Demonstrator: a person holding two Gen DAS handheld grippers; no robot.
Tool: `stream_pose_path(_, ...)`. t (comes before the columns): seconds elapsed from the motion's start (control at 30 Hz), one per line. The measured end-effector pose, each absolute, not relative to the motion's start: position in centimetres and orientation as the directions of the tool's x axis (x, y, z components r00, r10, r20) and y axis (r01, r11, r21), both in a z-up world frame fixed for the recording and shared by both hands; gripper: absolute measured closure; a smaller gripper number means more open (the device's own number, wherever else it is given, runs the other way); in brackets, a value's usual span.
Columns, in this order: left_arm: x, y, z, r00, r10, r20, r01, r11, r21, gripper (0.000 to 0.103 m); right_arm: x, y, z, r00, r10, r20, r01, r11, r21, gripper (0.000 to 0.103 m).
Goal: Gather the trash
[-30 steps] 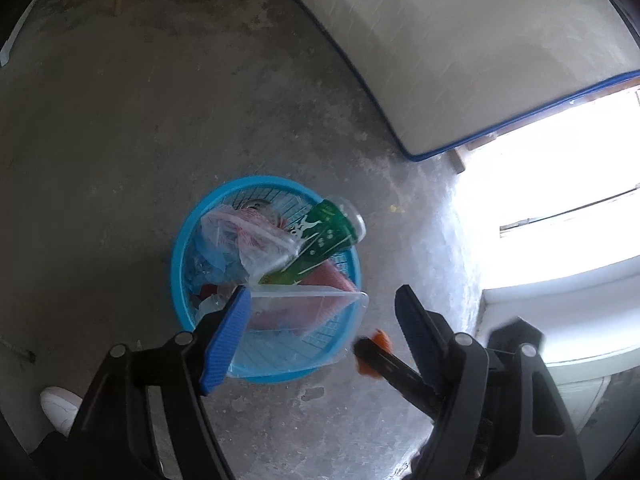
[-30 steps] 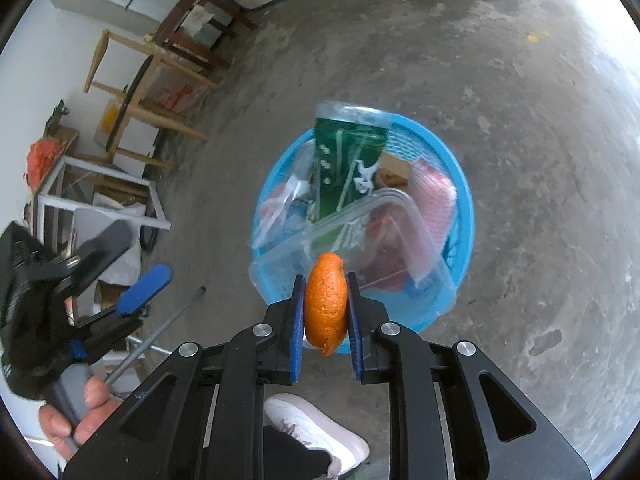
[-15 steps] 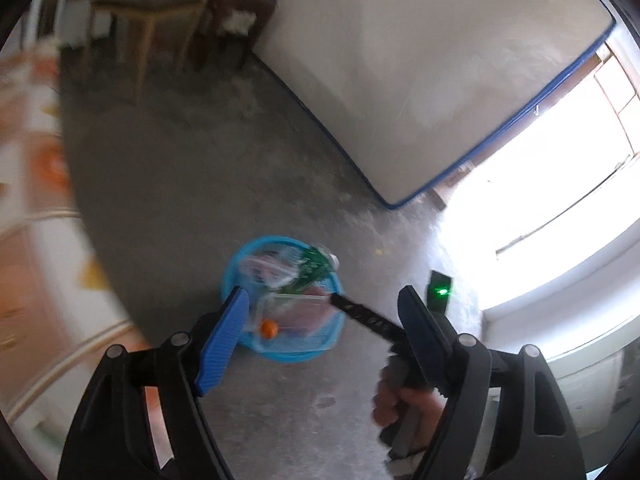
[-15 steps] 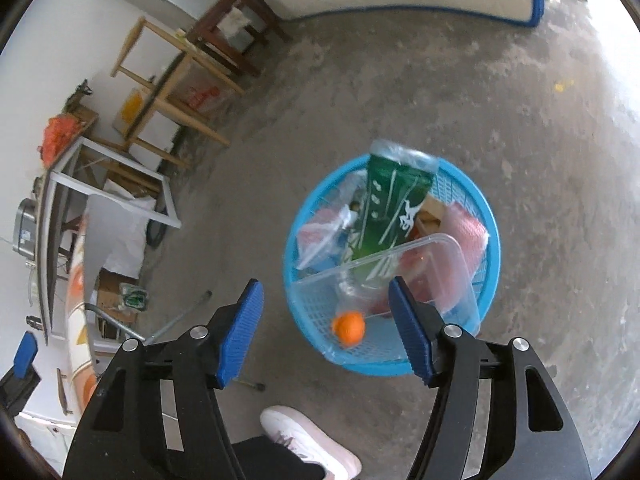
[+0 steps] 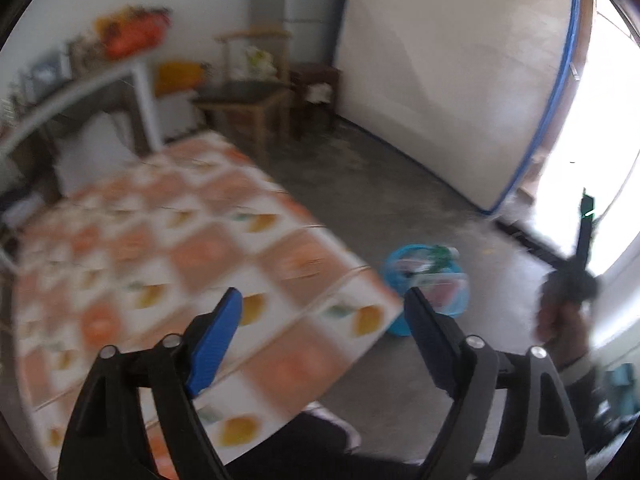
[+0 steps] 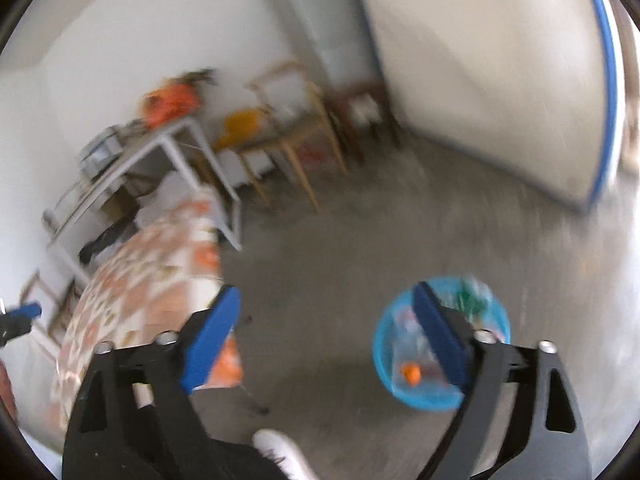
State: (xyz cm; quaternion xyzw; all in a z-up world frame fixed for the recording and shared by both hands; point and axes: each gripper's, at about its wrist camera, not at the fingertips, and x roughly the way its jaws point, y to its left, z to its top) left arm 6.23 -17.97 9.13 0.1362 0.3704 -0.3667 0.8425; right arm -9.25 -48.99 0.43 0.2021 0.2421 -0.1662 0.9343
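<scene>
Item: left gripper [image 5: 322, 330], black frame with blue pads, jaws wide, nothing between them; it hangs above the table with the orange-and-white checked cloth [image 5: 168, 256].

Item: right gripper [image 6: 326, 328], same build, jaws wide, empty.

Item: round blue plastic mesh basket [image 6: 442, 398] on the grey concrete floor [image 6: 320, 240], right of the table, holding a small orange fruit piece [image 6: 411, 373], a clear plastic tub and a green carton.

Step, as we judge it: between deposits. Next we need another piece of trash found; blur hides any on the cloth.
</scene>
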Motion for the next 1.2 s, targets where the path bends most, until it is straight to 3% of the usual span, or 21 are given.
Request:
stream_pose_path(0.1,4.7,-13.3,10.3,0.55,-0.493,-0.675,0.647,0.762,-0.029,0.005,-10.1,-44.0,4.4,0.883,-0.196,-0.428,0.308,0.928,0.211,0.007)
stream_pose_path(0.23,2.4,-8.7,10.6,0.671,-0.451,-0.589,0.519,0.852,-0.061,0.005,-10.0,-38.1,6.3,0.907,-0.159,-0.39,0.232,0.962,0.147,0.007)
stream_pose_path(0.37,1.4,-7.0,9.5,0.753,-0.361,-0.551,0.375,0.922,-0.092,0.005,-10.0,-33.9,6.2,0.924,-0.101,-0.368,0.176,0.969,0.176,0.007)
stream_pose_path(0.5,1.5,-5.6,7.8,0.736,-0.345,-0.582,0.315,0.936,-0.157,0.005,-9.2,-30.6,6.0,0.907,-0.093,-0.411,0.169,0.974,0.153,0.007)
stream_pose_path(0.63,2.0,-4.8,5.3,0.712,-0.217,-0.668,0.164,0.976,-0.142,0.005,-8.0,-28.1,4.8,0.858,-0.145,-0.493,0.21,0.975,0.078,0.007)
stream_pose_path(0.77,1.8,-4.6,3.1,0.674,-0.186,-0.715,0.146,0.982,-0.118,0.005,-7.5,-26.3,3.8,0.822,-0.202,-0.532,0.244,0.97,0.01,0.007)
stream_pose_path(0.87,1.9,-4.5,1.8,0.642,-0.249,-0.725,0.205,0.967,-0.151,0.005,-7.2,-26.0,3.2,0.802,-0.21,-0.559,0.253,0.967,0.0,0.007)
stream_pose_path(1.07,1.8,-4.2,0.1,0.636,-0.248,-0.731,0.15,0.969,-0.198,0.005,-6.7,-25.1,2.1,0.761,-0.218,-0.611,0.241,0.969,-0.046,0.007)
stream_pose_path(1.2,1.8,-5.2,-0.2,0.65,-0.195,-0.735,0.169,0.979,-0.111,0.005,-6.2,-24.4,1.7,0.748,-0.229,-0.624,0.23,0.97,-0.08,0.007)
